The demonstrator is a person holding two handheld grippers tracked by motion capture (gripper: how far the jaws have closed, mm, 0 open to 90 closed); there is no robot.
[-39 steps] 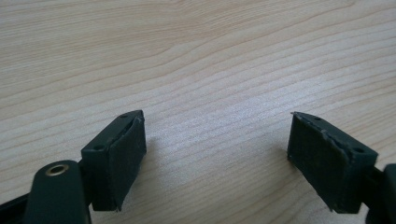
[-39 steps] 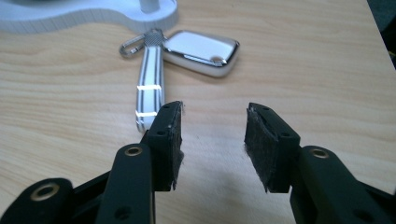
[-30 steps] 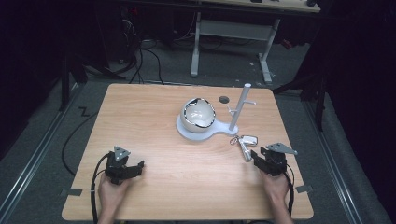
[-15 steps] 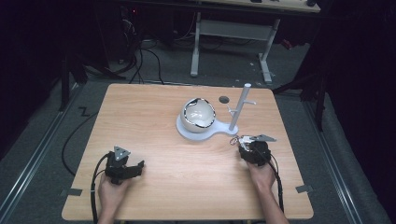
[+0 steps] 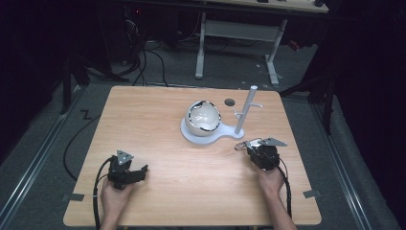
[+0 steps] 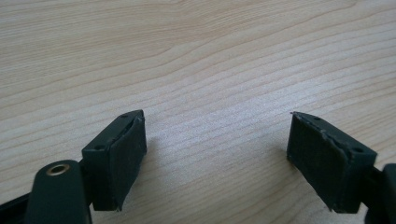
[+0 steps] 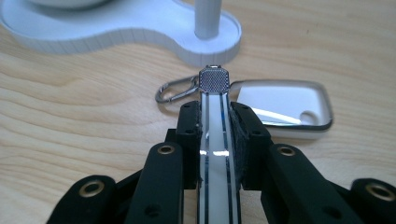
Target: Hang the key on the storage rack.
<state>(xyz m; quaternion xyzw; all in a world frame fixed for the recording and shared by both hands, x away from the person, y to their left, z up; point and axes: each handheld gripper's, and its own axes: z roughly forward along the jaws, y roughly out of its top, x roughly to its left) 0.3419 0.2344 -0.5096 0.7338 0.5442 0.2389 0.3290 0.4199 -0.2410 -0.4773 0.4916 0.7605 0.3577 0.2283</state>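
A keychain (image 5: 241,145) lies on the wooden table (image 5: 158,124), just in front of a white stand (image 5: 210,138). My right gripper (image 5: 249,147) is shut on one of its white, chrome-rimmed tags (image 7: 215,140), held edge-on between the jaws of that gripper (image 7: 215,114). A second white tag (image 7: 280,109) lies flat to the right, and a silver clip (image 7: 175,88) rests to the left. My left gripper (image 5: 139,173) rests low at the table's near left; in the left gripper view the gripper (image 6: 217,140) is open with bare wood between its jaws.
The stand carries a white bowl with a dark rim (image 5: 203,117) and an upright post with side pegs (image 5: 246,108). A small dark hole (image 5: 229,102) sits in the tabletop behind the stand. Table legs and cables fill the dark floor beyond the far edge.
My right gripper has moved forward and left to the keychain and is shut on a tag. The left gripper has stayed in place.
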